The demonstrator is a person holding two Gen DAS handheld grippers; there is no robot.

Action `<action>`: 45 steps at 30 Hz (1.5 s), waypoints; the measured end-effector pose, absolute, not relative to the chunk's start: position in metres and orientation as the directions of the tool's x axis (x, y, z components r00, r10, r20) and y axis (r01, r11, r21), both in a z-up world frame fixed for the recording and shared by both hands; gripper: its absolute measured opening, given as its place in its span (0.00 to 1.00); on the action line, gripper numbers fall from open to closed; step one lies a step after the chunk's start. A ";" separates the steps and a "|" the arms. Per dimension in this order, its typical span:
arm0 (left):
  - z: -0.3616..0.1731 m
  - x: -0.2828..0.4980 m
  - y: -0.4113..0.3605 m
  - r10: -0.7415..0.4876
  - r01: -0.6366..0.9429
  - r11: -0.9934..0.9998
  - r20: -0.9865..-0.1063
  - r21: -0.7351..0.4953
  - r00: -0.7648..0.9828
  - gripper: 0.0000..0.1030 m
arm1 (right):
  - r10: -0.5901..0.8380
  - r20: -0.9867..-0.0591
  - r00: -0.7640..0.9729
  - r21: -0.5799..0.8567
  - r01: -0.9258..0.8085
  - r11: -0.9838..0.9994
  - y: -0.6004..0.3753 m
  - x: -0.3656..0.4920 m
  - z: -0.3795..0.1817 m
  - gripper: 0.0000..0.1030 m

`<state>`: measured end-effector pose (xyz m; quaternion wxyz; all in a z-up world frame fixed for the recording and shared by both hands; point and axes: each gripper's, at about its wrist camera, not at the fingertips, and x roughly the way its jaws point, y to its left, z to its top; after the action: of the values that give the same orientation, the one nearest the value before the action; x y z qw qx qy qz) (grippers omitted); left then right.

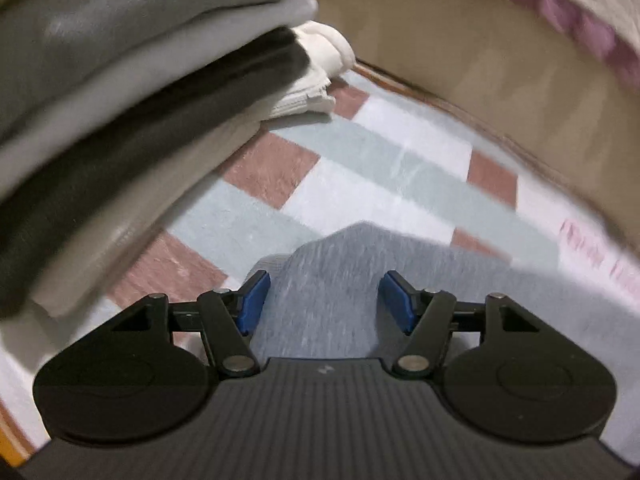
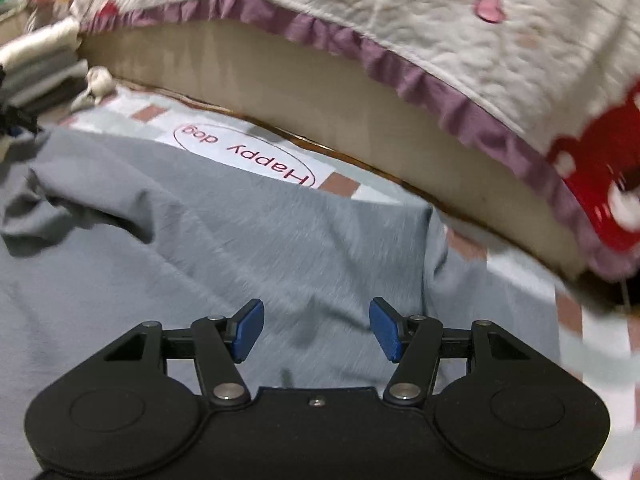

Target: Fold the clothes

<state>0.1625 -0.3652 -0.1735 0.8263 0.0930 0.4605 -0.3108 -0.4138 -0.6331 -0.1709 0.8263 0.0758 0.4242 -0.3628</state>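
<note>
Both tools spread wide, pinching nothing: left tool (image 1: 324,300) hovers over the grey garment (image 2: 240,240) lying rumpled on the checked sheet (image 1: 360,168), right tool (image 2: 316,328) above its middle, folded stack (image 1: 120,100) alongside

- My left camera rides low, close over the grey garment (image 1: 320,304), looking toward the stack (image 1: 132,120).
- My right camera looks across it toward the mattress (image 2: 320,92).
- Both share the checked sheet (image 1: 360,168).

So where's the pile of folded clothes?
In the left wrist view the pile of folded clothes sits at upper left on the checked mat, beyond the grey garment.
</note>
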 end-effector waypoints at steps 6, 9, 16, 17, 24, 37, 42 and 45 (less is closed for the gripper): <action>-0.182 0.155 -0.388 -0.396 0.734 0.679 -0.834 0.016 0.384 0.75 | -0.608 -0.748 0.267 -0.276 0.708 0.650 -0.687 -0.422 -0.200 0.62; -0.195 0.151 -0.398 -0.366 0.751 0.659 -0.855 0.041 0.368 0.88 | -0.636 -0.741 0.215 -0.273 0.770 0.577 -0.706 -0.435 -0.213 0.62; -0.191 0.137 -0.406 -0.325 0.663 0.745 -0.822 0.082 0.468 0.22 | -0.660 -0.732 0.169 -0.224 0.856 0.467 -0.723 -0.459 -0.233 0.61; -0.182 0.130 -0.407 -0.352 0.673 0.734 -0.796 0.091 0.492 0.19 | -0.663 -0.724 0.191 -0.201 0.861 0.467 -0.723 -0.463 -0.232 0.41; -0.119 0.106 -0.396 -0.453 0.645 0.746 -0.582 0.168 0.676 0.18 | -0.767 -0.600 0.227 -0.147 0.911 0.384 -0.716 -0.487 -0.189 0.04; -0.072 0.100 -0.328 -0.619 0.619 0.776 -0.339 -0.124 0.708 0.19 | -0.925 -0.316 0.211 -0.184 0.943 0.278 -0.654 -0.535 -0.080 0.03; -0.085 0.068 -0.296 -0.643 0.613 0.762 -0.351 -0.207 0.681 0.18 | -0.932 -0.304 0.198 -0.182 0.948 0.261 -0.618 -0.547 -0.078 0.04; -0.109 0.048 -0.270 -0.648 0.625 0.748 -0.454 -0.224 0.612 0.19 | -0.923 -0.338 0.183 -0.187 0.948 0.257 -0.595 -0.557 -0.088 0.04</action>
<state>0.0477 -0.2704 -0.1091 0.8974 -0.0216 0.2616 -0.3545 -0.5569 -0.5948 -0.0883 0.7685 0.0321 0.1944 -0.6087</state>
